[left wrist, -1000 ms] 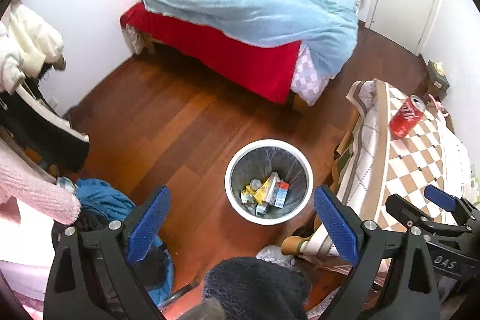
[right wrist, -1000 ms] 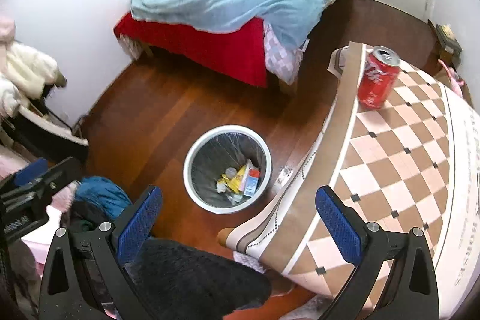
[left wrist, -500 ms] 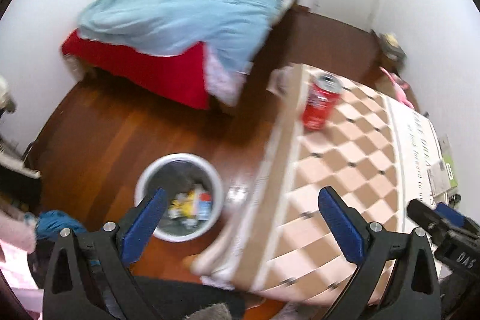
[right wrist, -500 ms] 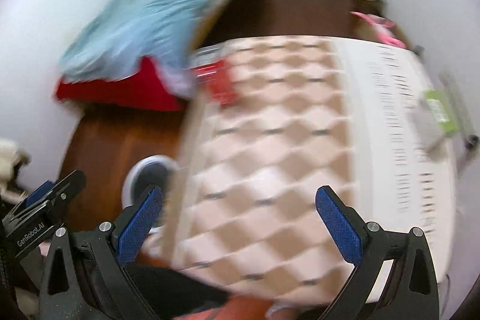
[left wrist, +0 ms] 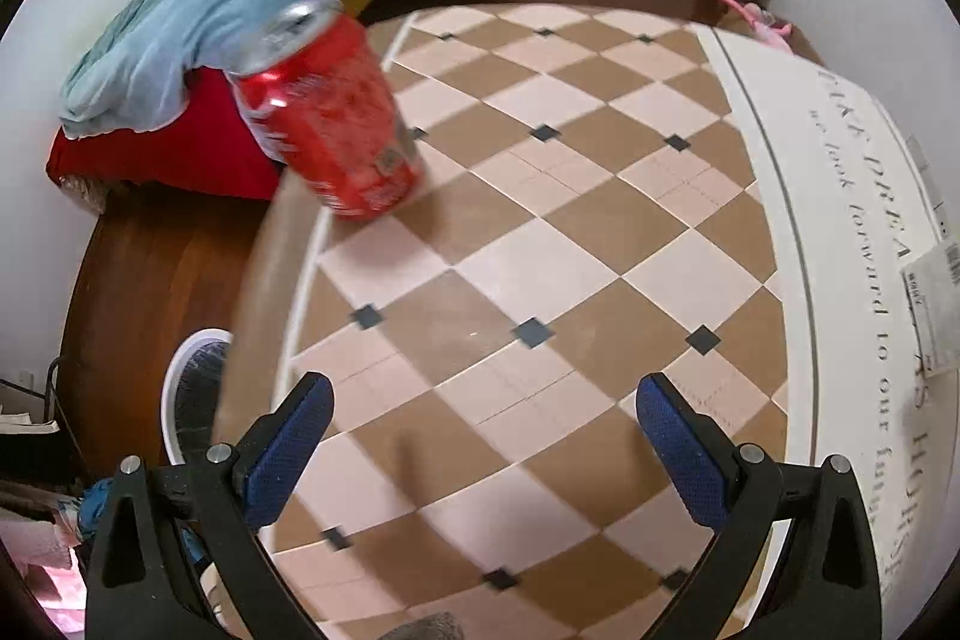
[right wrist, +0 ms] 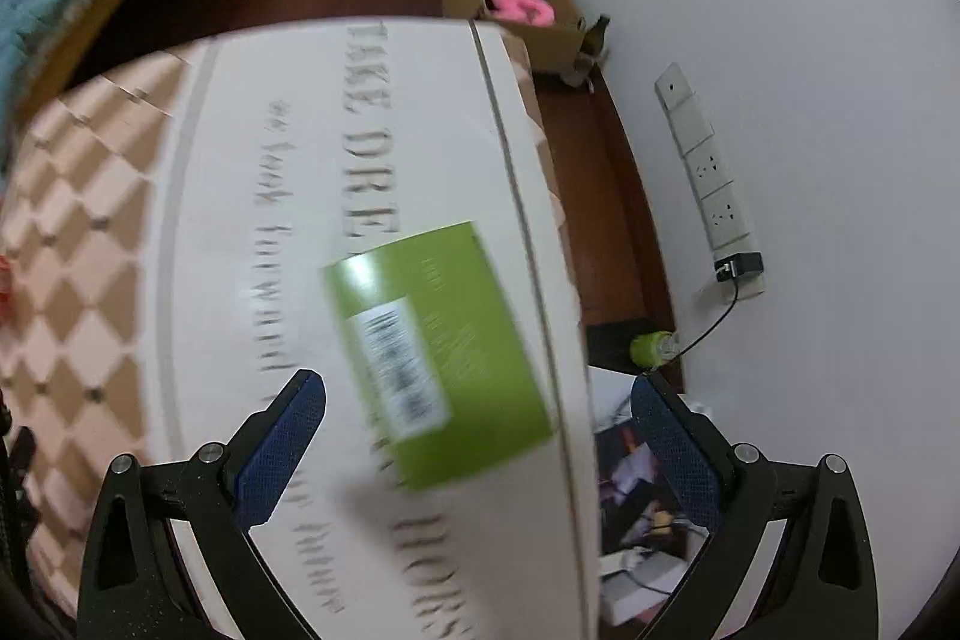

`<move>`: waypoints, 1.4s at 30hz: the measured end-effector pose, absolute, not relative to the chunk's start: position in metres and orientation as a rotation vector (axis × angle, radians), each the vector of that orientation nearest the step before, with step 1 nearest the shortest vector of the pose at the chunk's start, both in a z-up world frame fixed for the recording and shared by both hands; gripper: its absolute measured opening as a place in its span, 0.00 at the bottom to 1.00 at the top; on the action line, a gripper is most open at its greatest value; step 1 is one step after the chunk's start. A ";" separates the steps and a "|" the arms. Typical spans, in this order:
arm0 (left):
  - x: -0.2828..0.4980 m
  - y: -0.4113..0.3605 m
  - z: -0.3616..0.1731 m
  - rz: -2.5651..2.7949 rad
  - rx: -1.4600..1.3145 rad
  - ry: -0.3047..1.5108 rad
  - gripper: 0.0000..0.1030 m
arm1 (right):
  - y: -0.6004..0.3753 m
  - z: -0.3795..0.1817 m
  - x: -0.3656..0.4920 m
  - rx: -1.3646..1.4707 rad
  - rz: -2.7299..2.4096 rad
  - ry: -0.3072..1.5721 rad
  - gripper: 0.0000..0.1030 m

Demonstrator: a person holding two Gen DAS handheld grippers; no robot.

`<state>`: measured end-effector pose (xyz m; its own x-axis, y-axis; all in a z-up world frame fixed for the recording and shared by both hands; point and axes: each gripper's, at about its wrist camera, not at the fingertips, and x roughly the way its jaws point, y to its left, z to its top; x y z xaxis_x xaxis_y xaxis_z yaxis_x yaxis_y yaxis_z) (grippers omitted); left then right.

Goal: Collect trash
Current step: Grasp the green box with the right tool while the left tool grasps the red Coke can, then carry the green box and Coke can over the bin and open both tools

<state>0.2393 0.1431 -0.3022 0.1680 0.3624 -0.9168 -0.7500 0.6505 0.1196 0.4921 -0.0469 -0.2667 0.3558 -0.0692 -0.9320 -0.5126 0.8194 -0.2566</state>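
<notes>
Trash here means two pieces on the checked brown-and-cream tablecloth [left wrist: 540, 244], and neither is picked up yet. Left gripper [left wrist: 483, 436] hangs above the cloth with its blue-padded fingers spread wide and nothing between them; ahead of it, toward the cloth's far-left edge, stands the red aluminium drink can [left wrist: 327, 118], well apart from the fingers. Right gripper [right wrist: 477, 436] is likewise spread wide and empty, and just ahead of it, on the cloth's white lettered border, lies the flat green card packet with a barcode label [right wrist: 438, 358]; the picture is blurred, so whether it is a box or a folded leaflet is hard to say. Below the cloth's left edge, on the dark wooden floor, the white rim of the round waste bin [left wrist: 180, 376] shows. By my reading the collecting is at its start for these two: each must be approached, gripped and carried off the cloth to the bin.
</notes>
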 end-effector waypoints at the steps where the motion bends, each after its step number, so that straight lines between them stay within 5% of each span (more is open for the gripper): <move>1: 0.240 0.146 -0.305 0.827 -0.412 1.152 1.00 | -0.045 -0.275 0.497 -0.581 0.314 1.206 1.00; 4: 0.233 0.155 -0.305 0.838 -0.434 1.130 1.00 | -0.038 -0.298 0.504 -0.569 0.348 1.264 0.96; 6: 0.224 0.160 -0.297 0.843 -0.448 1.096 1.00 | -0.033 -0.303 0.503 -0.538 0.372 1.266 0.71; 7: 0.214 0.165 -0.289 0.858 -0.459 1.066 1.00 | -0.029 -0.300 0.497 -0.518 0.380 1.244 0.68; 15: 0.172 0.219 -0.246 0.953 -0.512 0.893 1.00 | 0.042 -0.287 0.427 -0.391 0.599 1.217 0.66; 29: 0.234 0.278 -0.269 0.839 -0.464 0.986 0.99 | 0.143 -0.305 0.400 -0.430 0.634 1.225 0.63; 30: 0.237 0.280 -0.270 0.833 -0.458 0.988 0.96 | 0.143 -0.304 0.400 -0.433 0.633 1.224 0.62; 32: 0.240 0.282 -0.270 0.836 -0.443 0.991 0.61 | 0.145 -0.304 0.398 -0.445 0.635 1.219 0.62; 42: 0.217 0.273 -0.241 0.831 -0.395 0.932 0.61 | 0.147 -0.277 0.373 -0.497 0.679 1.132 0.62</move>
<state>0.2171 0.2732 -0.2410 0.3256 0.4537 -0.8295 -0.7721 0.6340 0.0438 0.3727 0.1471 -0.2769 0.2637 0.2376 -0.9349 -0.7130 0.7008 -0.0230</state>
